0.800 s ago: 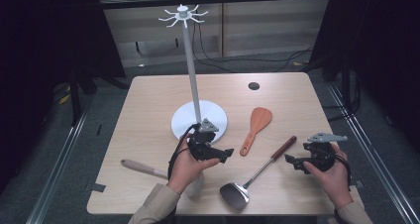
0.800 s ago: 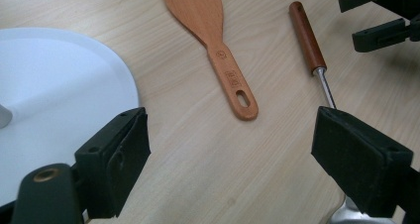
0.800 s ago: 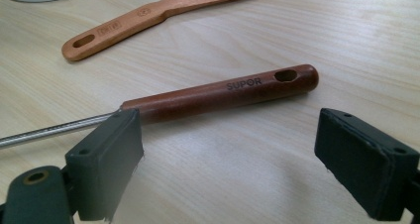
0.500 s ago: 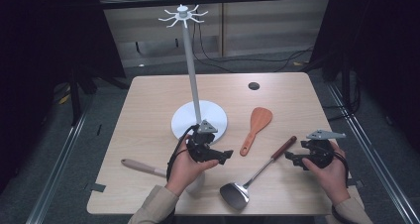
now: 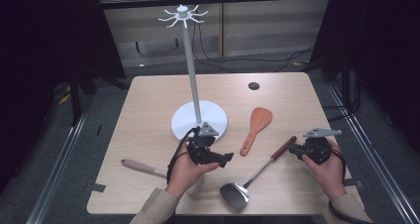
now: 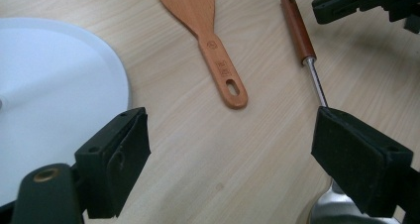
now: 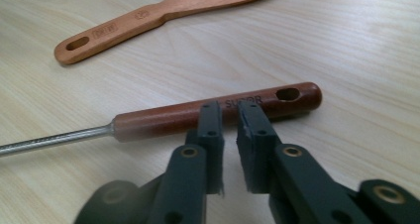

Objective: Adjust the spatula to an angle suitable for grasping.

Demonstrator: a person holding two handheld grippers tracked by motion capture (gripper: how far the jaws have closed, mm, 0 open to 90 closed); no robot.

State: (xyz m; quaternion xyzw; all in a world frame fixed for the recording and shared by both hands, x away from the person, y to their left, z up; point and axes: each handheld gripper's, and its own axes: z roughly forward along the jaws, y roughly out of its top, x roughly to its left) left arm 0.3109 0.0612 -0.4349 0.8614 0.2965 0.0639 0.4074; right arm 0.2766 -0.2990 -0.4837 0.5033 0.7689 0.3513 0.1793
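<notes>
Dark walls and a grey floor surround the pale wooden counter [image 5: 148, 110], on which a white hanging stand with a round base, a tall pole and hooked arms at the top [image 5: 198, 117] rises near the middle. None of its hooks carries a utensil, so the hanging work looks to be at its start.

At about 4 o'clock from the stand's base lies the metal spatula with a reddish-brown wooden handle [image 5: 257, 172], flat on the counter, blade toward the person. The right tool [image 7: 228, 120] sits at that handle, its jaws nearly together, a narrow gap between them, tips at or just before the wood; whether they touch it cannot be told. No grasp is made yet, by this judgement.

The left tool [image 5: 225, 158] hangs over the counter at 6 o'clock from the base, its jaws spread wide and holding nothing. Between the two tools, at 3 o'clock from the base, lies the orange-brown wooden rice paddle [image 5: 256, 127], untouched. A light wooden-handled utensil [image 5: 143, 167] lies at 8 o'clock, partly under the left forearm.

Left to do: gripping, lifting and hooking each utensil.
</notes>
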